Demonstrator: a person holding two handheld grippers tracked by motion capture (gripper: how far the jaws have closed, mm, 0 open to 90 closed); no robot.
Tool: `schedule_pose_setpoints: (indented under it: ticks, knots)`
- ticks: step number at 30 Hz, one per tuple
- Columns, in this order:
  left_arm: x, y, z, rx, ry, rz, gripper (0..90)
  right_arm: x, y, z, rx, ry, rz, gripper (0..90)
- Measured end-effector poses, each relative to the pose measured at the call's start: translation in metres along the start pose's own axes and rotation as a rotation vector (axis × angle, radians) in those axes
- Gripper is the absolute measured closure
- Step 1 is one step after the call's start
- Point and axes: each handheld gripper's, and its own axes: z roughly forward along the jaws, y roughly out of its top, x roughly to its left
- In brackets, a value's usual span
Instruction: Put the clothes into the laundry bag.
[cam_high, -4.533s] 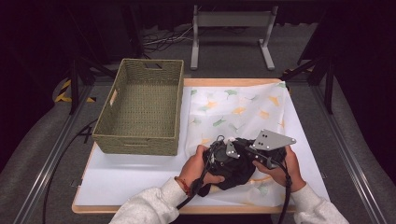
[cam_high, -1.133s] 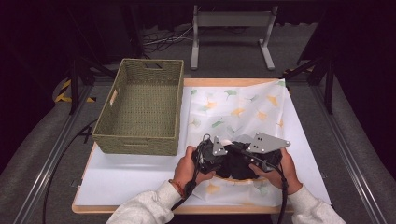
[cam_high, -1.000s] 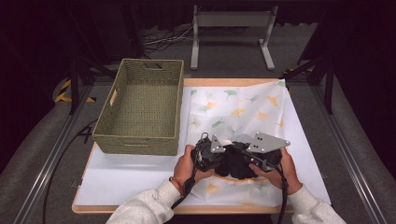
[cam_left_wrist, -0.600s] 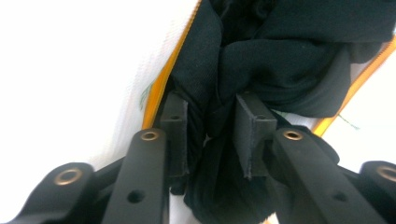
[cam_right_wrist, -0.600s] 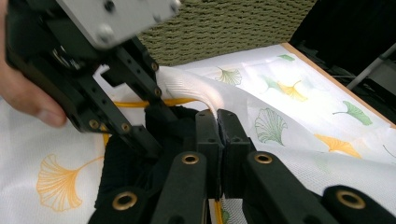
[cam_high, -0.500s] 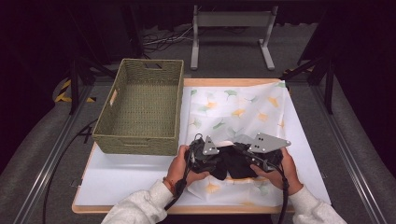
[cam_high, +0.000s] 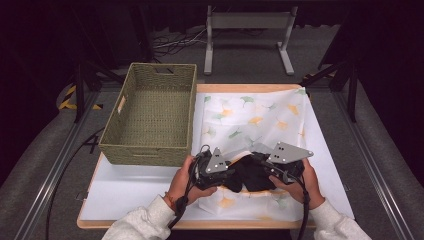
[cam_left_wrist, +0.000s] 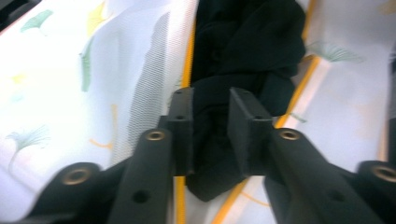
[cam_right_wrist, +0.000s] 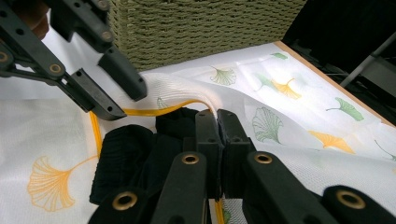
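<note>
A white mesh bag (cam_high: 250, 117) printed with ginkgo leaves lies flat on the table, its yellow-trimmed mouth toward the person. A black garment (cam_high: 250, 175) sits bunched in that mouth. My left gripper (cam_high: 228, 176) is at the garment's left end. In the left gripper view the left gripper (cam_left_wrist: 211, 100) has its jaws apart, with the black garment (cam_left_wrist: 247, 42) between and beyond them. My right gripper (cam_right_wrist: 217, 116) is shut on the bag's yellow-edged rim and lifts the mesh over the black garment (cam_right_wrist: 126, 154). The left gripper (cam_right_wrist: 126, 102) faces it, open.
A green woven basket (cam_high: 145, 152) stands at the table's left rear, close behind my left hand. A white board (cam_high: 130, 190) covers the wooden tabletop. Metal rails run along both sides, and a stand's legs (cam_high: 245, 22) sit beyond the far edge.
My left gripper has shifted leftward, away from the right one. The right gripper has stayed put, holding the bag's rim up over the garment.
</note>
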Motion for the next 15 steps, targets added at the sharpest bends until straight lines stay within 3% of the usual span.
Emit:
schedule_pose_setpoints:
  ticks: [7, 15]
  knots:
    - [-0.015, 0.008, 0.008, -0.027, -0.084, 0.044, 88.9, 0.001, 0.001, 0.001, -0.002, -0.002, -0.004, 89.2]
    - [-0.029, 0.016, 0.038, 0.021, -0.123, 0.091, 89.4, 0.002, 0.002, 0.002, 0.003, 0.005, -0.006, 89.1]
